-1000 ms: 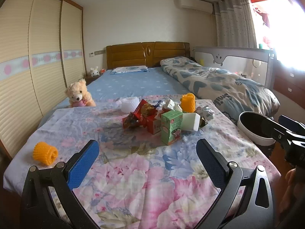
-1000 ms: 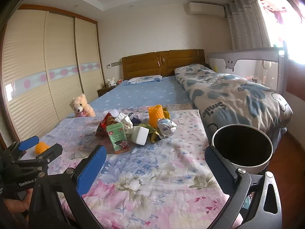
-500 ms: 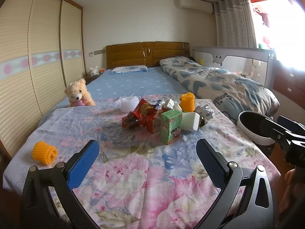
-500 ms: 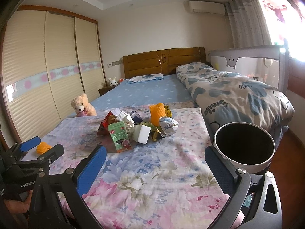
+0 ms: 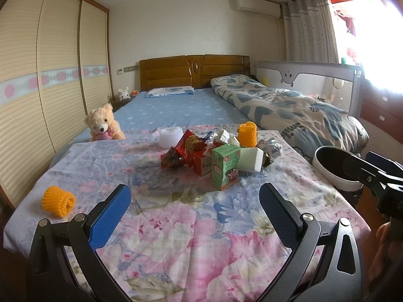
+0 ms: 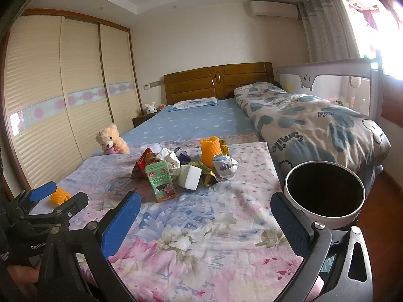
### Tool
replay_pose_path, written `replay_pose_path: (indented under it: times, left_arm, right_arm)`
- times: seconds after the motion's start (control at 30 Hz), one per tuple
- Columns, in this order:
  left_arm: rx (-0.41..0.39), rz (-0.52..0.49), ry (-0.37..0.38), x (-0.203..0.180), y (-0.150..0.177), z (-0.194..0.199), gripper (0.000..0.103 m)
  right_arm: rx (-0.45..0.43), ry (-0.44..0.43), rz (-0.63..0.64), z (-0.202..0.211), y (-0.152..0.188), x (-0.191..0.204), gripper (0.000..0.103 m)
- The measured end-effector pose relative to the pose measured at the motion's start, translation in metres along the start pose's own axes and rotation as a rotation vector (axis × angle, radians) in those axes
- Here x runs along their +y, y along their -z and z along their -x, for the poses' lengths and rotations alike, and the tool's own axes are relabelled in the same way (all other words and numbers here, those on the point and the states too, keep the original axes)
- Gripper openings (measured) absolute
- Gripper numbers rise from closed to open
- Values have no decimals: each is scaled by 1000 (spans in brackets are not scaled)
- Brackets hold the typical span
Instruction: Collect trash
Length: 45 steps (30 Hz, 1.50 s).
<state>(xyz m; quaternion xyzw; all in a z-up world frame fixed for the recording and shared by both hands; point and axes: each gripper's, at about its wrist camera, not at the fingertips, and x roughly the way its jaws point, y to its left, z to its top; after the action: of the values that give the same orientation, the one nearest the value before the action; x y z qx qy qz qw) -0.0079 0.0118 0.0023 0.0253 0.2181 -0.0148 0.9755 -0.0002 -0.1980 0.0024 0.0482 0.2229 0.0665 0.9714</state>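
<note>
Centrally, trash (image 5: 216, 154) heaps on the floral sheet (image 5: 176, 229) covering the bed (image 5: 181, 108).

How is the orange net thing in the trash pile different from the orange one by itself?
The orange net in the pile stands upright; the lone orange net lies on its side. The first touches other trash; the second sits alone near the bed's left edge. Both are orange foam mesh sleeves on the flowered sheet.
</note>
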Motion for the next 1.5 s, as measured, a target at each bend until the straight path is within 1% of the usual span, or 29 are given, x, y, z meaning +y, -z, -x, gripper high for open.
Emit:
replay_pose_path:
  times: [0.57,0.87,1.03,1.23,1.3,1.4,1.5]
  left_arm:
    - [0,0,0,0,0,0,103]
    - [27,4,11,-6,8,-9,103]
    - [61,5,16,-4,7,-22,103]
    - [133,7,40,-1,6,-51,103]
    - [149,4,48,0,7,-60,101]
    - [184,-6,65,-2,7,-78,98]
    - [220,-13,87,-4,7,-95,93]
  right_arm:
    - [4,-13,-2,0,1,2,103]
    - [20,-33,-12,-5,2,1,103]
    - [47,-52,-23,-14,2,-2,103]
    - [95,-68,-47,-34,1,-11,103]
    - [111,-71,-56,-42,1,-15,102]
    - [140,-78,-70,-55,-1,-21,100]
    - [174,-80,-82,-73,-4,-28,93]
